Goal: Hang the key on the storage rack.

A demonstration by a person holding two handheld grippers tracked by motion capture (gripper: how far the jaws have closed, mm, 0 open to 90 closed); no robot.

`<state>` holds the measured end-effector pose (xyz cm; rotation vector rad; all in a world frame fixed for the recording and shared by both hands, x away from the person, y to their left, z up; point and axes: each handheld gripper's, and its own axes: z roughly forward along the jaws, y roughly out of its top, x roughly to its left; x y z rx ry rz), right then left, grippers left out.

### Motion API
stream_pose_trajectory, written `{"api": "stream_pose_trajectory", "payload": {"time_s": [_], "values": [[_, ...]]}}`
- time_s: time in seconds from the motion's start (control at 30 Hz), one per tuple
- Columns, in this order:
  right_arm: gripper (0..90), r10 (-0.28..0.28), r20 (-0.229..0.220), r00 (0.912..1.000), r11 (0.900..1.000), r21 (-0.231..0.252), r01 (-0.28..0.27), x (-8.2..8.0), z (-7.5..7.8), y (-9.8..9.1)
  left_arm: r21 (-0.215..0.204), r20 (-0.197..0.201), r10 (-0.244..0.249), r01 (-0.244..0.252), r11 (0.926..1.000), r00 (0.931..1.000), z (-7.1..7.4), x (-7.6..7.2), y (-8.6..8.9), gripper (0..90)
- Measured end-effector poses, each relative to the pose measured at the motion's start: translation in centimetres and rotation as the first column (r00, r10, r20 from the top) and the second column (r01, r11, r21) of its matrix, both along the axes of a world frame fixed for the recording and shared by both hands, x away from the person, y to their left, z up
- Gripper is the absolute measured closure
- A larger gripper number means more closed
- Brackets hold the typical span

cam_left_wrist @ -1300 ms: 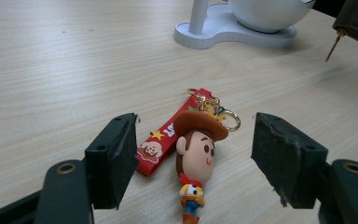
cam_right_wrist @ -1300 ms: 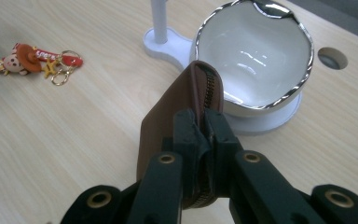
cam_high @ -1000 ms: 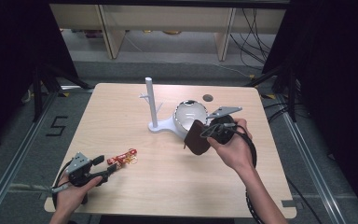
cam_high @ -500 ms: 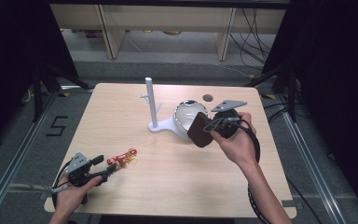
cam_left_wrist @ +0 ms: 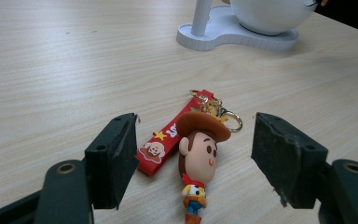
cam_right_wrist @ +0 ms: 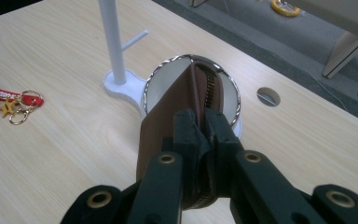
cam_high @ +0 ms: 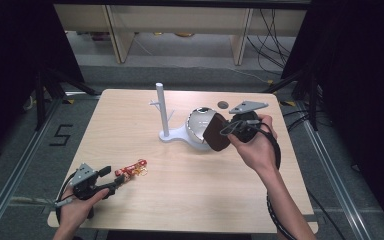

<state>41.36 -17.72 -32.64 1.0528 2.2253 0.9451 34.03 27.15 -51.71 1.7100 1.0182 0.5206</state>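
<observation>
Right tool (cam_right_wrist: 204, 122): jaws clamped on a brown zip pouch (cam_right_wrist: 168, 121); in the high view the right tool (cam_high: 228, 131) is held in the person's right hand (cam_high: 254, 147) at about 3 o'clock of the table's middle, raised off the wood
Pouch: brown, zip edge facing up between the jaws in the right gripper view; it hangs over the rim of the white bowl (cam_right_wrist: 161, 86), just above its opening; in the high view the pouch (cam_high: 215, 134) overlaps the bowl's (cam_high: 197, 125) 4 o'clock side; whether it touches the rim I cannot tell
Bowl: round, white inside with a shiny rim; it sits on the flat foot of the white stand (cam_high: 163, 110)
Stand: upright white post with a short side peg, at 12 o'clock of the table's middle; the bowl is at its 3 o'clock
Left tool (cam_left_wrist: 196, 154): jaws spread wide, gripping nothing; in the high view the left tool (cam_high: 115, 181) lies low at 8 o'clock of the table (cam_high: 180, 200), in the left hand (cam_high: 75, 207)
Keychain (cam_left_wrist: 198, 154): cowboy figure with a brown hat, red strap and gold ring; it lies flat on the table between the spread jaws, touching neither pad; in the high view the keychain (cam_high: 132, 169) is at the tool's 1 o'clock
Hole (cam_high: 223, 105): small round opening in the table at 1 o'clock of the bowl
</observation>
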Motion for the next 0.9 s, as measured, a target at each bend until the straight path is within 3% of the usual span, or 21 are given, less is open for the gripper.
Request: {"api": "stream_pose_trajectory", "payload": {"time_s": [0.17, 0.2, 0.5, 0.53, 0.57, 0.7, 0.73, 0.77, 0.9], "values": [[84.9, 0.006, 0.012, 0.9999, 0.9999, -0.012, -0.006, 0.3, 0.5, -0.1, -0.003, -0.001, 0.002, -0.002, 1.0000, 1.0000, 0.0, 0.0, 0.0, 30.5], [84.9, -0.014, -0.002, 0.9999, 0.9999, 0.004, 0.014, 0.3, 0.6, -0.1, -0.003, -0.001, 0.002, -0.002, 1.0000, 1.0000, 0.0, 0.0, 0.0, 30.5], [84.9, -0.013, 0.029, 0.9995, 0.9999, -0.010, 0.013, 1.0, 1.2, -0.1, -0.001, 0.007, -0.003, 0.003, 1.0000, 1.0000, 0.0, 0.0, 0.1, 30.5], [84.9, -0.010, 0.033, 0.9994, 0.9999, -0.011, 0.010, 1.1, 1.3, -0.1, -0.030, -0.017, 0.015, -0.015, 0.9994, 0.9997, 0.0, -0.2, 0.0, 30.5], [85.0, -0.002, 0.048, 0.9988, 0.9999, -0.014, 0.003, 1.3, 1.4, -0.1, -0.029, -0.014, 0.014, -0.014, 0.9995, 0.9998, 0.0, -0.2, 0.0, 30.5], [84.9, -0.020, 0.042, 0.9989, 0.9998, -0.009, 0.020, 1.4, 1.7, 0.0, -0.029, -0.010, 0.012, -0.012, 0.9995, 0.9999, 0.0, -0.2, -0.1, 30.5], [84.9, -0.020, 0.055, 0.9983, 0.9997, -0.013, 0.021, 1.6, 1.7, -0.1, -0.015, 0.008, 0.001, -0.001, 0.9999, 1.0000, 0.1, 0.0, 0.0, 30.5], [85.0, -0.022, 0.038, 0.9990, 0.9997, -0.009, 0.022, 1.6, 1.9, -0.1, -0.004, 0.012, -0.001, 0.001, 1.0000, 0.9999, 0.1, 0.0, 0.1, 30.5], [85.0, -0.036, 0.041, 0.9985, 0.9993, -0.001, 0.036, 2.0, 1.9, 0.0, -0.008, 0.011, 0.000, 0.000, 1.0000, 0.9999, 0.1, -0.1, 0.0, 30.5]]}}
